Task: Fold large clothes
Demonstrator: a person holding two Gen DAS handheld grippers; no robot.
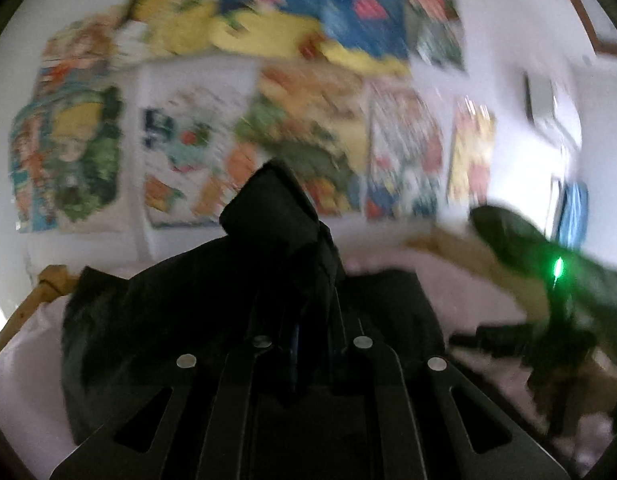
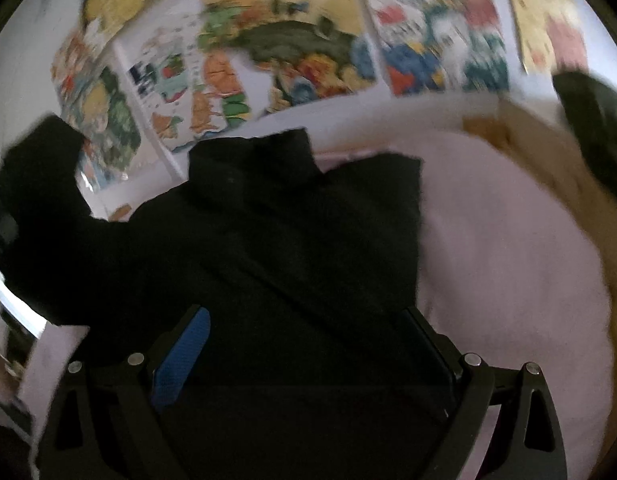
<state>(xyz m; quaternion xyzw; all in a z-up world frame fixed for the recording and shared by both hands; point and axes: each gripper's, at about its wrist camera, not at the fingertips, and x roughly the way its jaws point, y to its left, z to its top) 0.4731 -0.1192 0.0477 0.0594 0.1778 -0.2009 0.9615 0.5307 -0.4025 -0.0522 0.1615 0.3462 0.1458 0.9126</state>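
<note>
A large black garment [image 1: 268, 208] is lifted above a bed. In the left wrist view my left gripper [image 1: 314, 320] is shut on a fold of it, and the cloth stands up in a peak between the close-set fingers. In the right wrist view the black garment [image 2: 268, 220] fills the whole gap of my right gripper [image 2: 306, 312]. Its jaws stand wide, and the blue pad [image 2: 184, 356] lies against the cloth's left side. The garment stays sharp while the wall blurs. Its left part rises to the frame's left edge.
A pale pink sheet [image 2: 508, 260] covers the bed, with a wooden frame [image 1: 40, 288] at its left. Colourful posters [image 1: 308, 120] fill the white wall behind. A dark green object [image 1: 504, 232] rests on something tan at the right, and a green light glows beside it.
</note>
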